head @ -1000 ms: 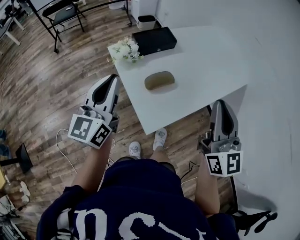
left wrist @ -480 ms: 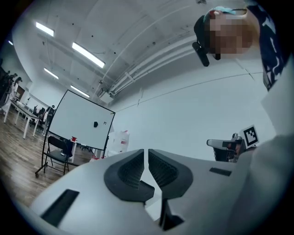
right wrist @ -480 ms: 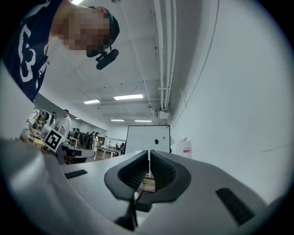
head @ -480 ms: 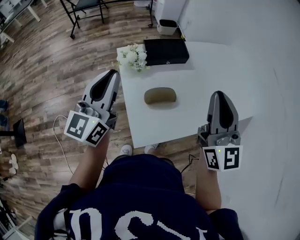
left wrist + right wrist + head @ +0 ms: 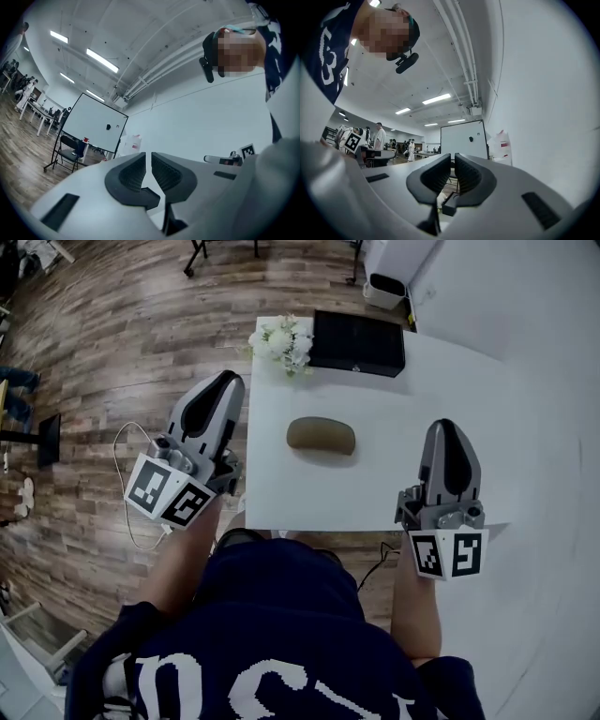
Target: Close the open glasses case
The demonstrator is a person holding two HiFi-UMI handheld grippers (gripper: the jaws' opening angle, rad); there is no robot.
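Note:
An olive-brown oval glasses case (image 5: pixel 321 436) lies mid-table on the white table (image 5: pixel 375 484); from above it reads as one rounded shell with no lid standing up. My left gripper (image 5: pixel 228 382) hangs over the floor just off the table's left edge, level with the case, shut and empty. My right gripper (image 5: pixel 442 427) is above the table's near right part, right of the case, also shut and empty. Neither touches the case. In the left gripper view the left gripper (image 5: pixel 149 157) points slightly upward at the room, as does the right gripper (image 5: pixel 453 158) in the right gripper view; neither view shows the case.
A black flat box (image 5: pixel 358 341) and a bunch of white flowers (image 5: pixel 281 339) sit at the table's far edge. A white bin (image 5: pixel 386 289) stands on the wood floor beyond. A cable (image 5: pixel 127 512) lies on the floor at left. A white wall runs along the right.
The table now lies square in front of me and nearer. My right gripper has come from beside the table's corner to above its near right part. The left gripper stays off the left edge.

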